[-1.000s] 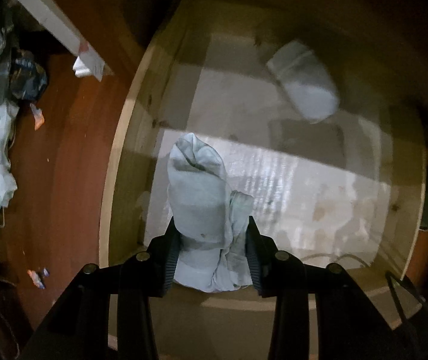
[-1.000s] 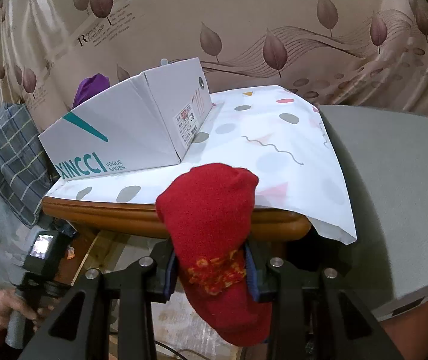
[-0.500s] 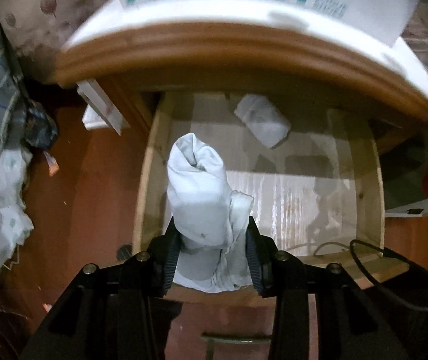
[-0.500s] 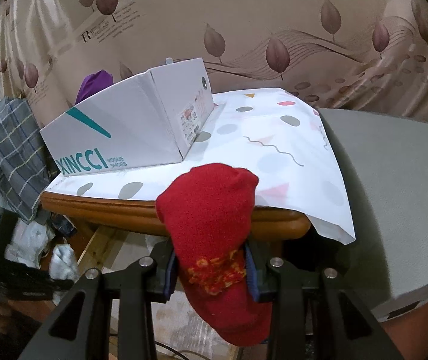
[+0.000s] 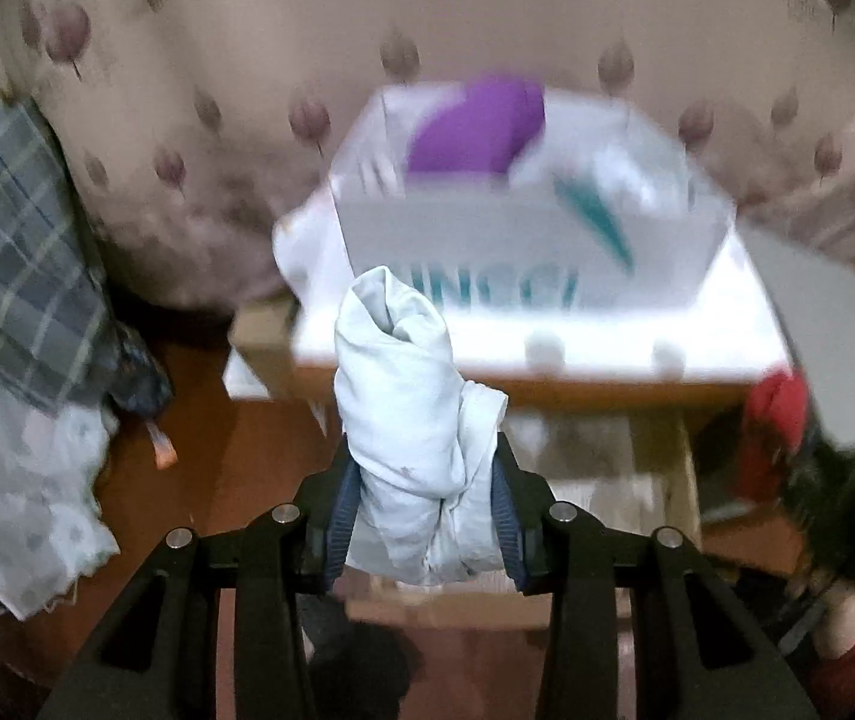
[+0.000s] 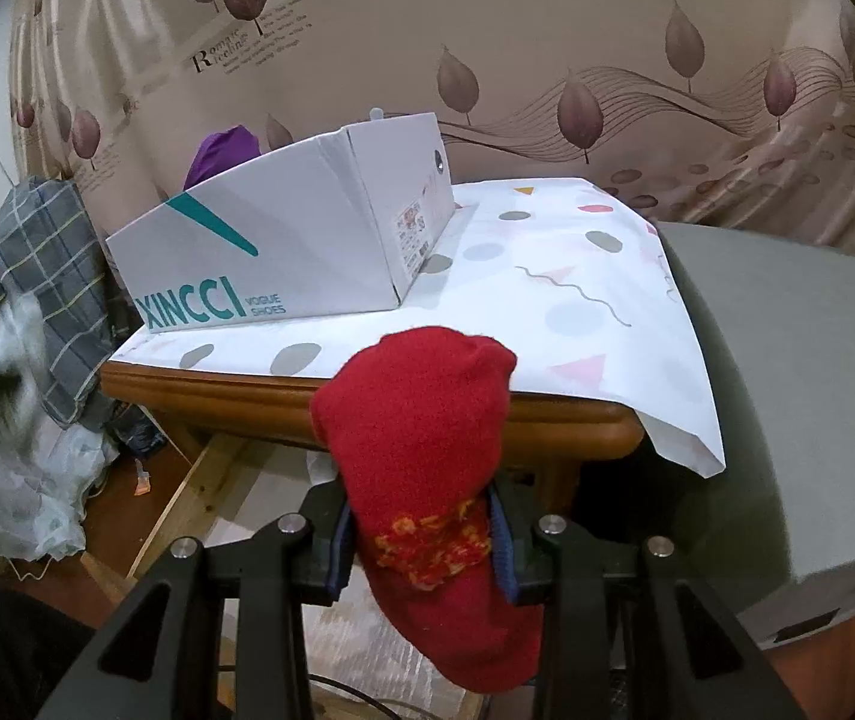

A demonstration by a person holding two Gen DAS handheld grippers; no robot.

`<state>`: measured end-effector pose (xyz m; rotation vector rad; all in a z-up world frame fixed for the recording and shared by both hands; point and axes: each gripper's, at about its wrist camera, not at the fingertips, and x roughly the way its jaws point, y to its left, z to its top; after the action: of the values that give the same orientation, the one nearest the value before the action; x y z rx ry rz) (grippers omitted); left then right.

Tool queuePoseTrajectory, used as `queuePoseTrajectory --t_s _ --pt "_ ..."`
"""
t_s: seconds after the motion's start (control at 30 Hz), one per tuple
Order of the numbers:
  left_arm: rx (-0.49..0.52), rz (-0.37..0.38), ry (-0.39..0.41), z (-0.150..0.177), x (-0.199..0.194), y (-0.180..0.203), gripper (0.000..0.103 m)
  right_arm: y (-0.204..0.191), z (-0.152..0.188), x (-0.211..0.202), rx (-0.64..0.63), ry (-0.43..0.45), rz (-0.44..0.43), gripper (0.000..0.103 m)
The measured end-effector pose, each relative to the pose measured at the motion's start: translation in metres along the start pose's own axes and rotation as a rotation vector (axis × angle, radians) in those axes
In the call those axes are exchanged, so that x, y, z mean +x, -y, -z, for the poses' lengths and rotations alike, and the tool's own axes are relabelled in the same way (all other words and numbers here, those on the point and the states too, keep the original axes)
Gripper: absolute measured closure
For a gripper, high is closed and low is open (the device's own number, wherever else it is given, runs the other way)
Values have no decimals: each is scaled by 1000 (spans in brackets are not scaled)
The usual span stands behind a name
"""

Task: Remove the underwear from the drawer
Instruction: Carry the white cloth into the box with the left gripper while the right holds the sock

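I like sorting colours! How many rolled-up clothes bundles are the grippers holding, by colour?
White bundle, in the left gripper: 1
Red bundle, in the right gripper: 1
Total: 2

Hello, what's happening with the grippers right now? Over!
Left gripper shut on white bundle. Right gripper shut on red sock. Shoebox ahead, purple cloth inside. Nothing blocking.
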<state>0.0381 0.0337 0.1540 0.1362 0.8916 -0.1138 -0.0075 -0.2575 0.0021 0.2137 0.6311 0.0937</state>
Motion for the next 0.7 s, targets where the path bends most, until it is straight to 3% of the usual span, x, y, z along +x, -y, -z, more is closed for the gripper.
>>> queuePoseTrajectory --t_s 0.13,0.3,0.5,0.7 --pt "-9 -28 104 -51 -31 -13 66 0 1 -5 3 15 0 67" --pt "-5 8 159 -107 -35 -15 66 2 3 -11 12 27 5 67" --pt "10 28 125 -145 12 -14 66 3 4 -15 11 55 29 67" --pt "37 39 95 -158 64 -9 66 15 1 -20 57 95 78 67"
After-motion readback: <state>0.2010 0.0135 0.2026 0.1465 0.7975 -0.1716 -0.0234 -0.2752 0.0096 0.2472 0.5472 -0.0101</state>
